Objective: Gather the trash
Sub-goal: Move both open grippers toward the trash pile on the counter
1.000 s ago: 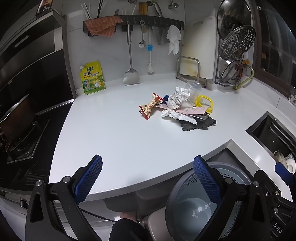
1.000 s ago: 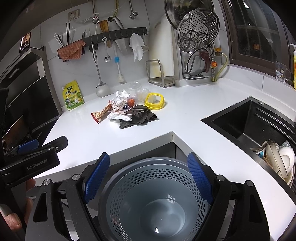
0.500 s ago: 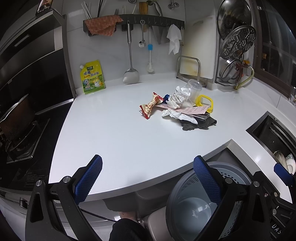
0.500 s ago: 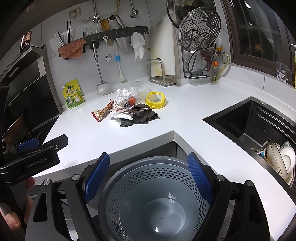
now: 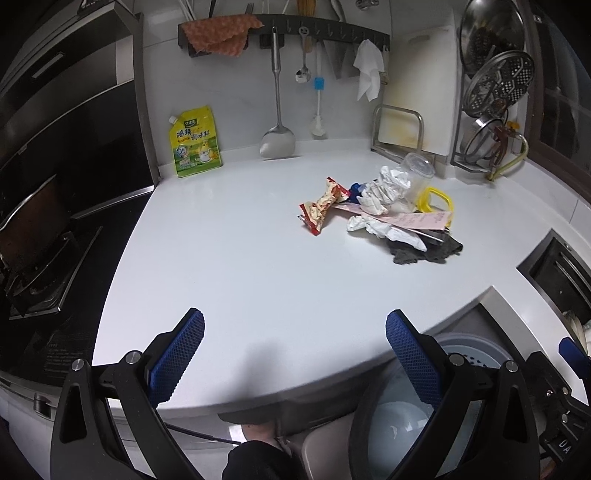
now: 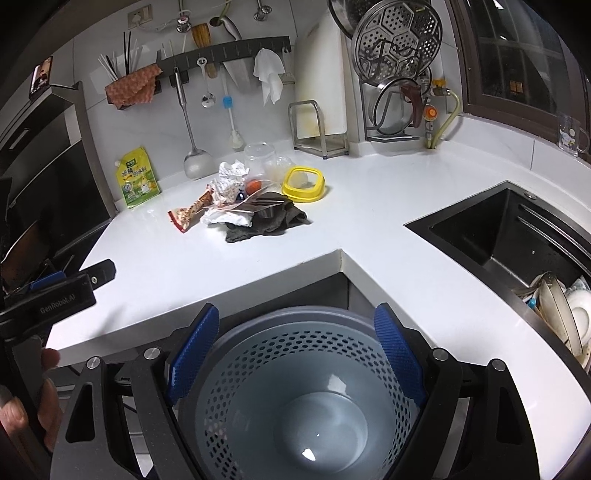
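A trash pile lies on the white counter [image 5: 240, 258]: a red-and-yellow snack wrapper [image 5: 322, 208], crumpled white paper [image 5: 386, 186], a pink receipt [image 5: 413, 218], a dark rag [image 5: 428, 249], a clear plastic cup [image 5: 417, 173] and a yellow ring lid [image 5: 437, 201]. The pile also shows in the right wrist view [image 6: 243, 206]. My left gripper [image 5: 295, 354] is open and empty over the counter's near edge, well short of the pile. My right gripper [image 6: 295, 350] is open above a grey perforated bin [image 6: 295, 398] below the counter corner. The bin looks empty.
A yellow seasoning pouch [image 5: 194, 142] leans on the back wall under a utensil rail [image 5: 280, 33]. A stove [image 5: 33, 266] is at the left. A black sink [image 6: 517, 240] with dishes [image 6: 561, 306] is at the right. A lid rack [image 6: 399, 74] stands behind.
My left gripper has moved forward over the counter edge toward the pile. My right gripper has shifted slightly closer over the bin.
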`<state>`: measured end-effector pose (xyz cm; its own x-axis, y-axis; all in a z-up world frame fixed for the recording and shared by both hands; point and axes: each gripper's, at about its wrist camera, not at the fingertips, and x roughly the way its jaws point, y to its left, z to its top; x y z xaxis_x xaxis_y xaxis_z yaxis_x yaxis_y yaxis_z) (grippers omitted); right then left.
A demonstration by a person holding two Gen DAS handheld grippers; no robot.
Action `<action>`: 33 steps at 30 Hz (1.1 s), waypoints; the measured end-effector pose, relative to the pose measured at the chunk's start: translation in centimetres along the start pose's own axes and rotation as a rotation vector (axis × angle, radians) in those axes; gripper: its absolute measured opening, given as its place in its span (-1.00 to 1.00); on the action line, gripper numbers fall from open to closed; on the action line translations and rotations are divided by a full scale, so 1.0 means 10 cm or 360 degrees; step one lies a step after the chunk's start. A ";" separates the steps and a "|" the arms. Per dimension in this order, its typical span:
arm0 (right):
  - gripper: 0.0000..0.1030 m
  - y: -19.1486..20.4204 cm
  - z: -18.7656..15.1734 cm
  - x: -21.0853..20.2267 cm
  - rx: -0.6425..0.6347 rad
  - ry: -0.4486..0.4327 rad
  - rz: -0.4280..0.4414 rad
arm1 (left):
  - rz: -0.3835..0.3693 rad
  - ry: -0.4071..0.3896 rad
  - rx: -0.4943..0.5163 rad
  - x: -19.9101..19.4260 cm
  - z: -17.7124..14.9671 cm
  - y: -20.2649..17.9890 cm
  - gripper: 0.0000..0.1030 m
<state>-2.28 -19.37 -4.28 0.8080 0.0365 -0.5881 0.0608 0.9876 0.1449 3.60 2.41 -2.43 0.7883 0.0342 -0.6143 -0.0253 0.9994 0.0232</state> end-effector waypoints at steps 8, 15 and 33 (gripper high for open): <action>0.60 -0.10 0.36 0.36 0.0014 0.0023 0.0033 | 0.0002 0.0013 -0.0044 0.45 0.36 0.12 0.88; 0.60 -0.14 0.82 0.78 -0.0031 0.0036 0.0013 | -0.0003 -0.0014 -0.0041 0.81 0.74 0.13 0.88; 0.60 -0.29 1.52 2.03 -0.0001 0.0227 0.0088 | -0.0049 0.0033 0.0014 1.52 1.14 -0.06 0.88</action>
<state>22.85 -23.79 -4.57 0.7185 0.1120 -0.6865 0.0182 0.9836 0.1795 22.62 2.33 -2.83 0.7757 0.0034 -0.6311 0.0046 0.9999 0.0110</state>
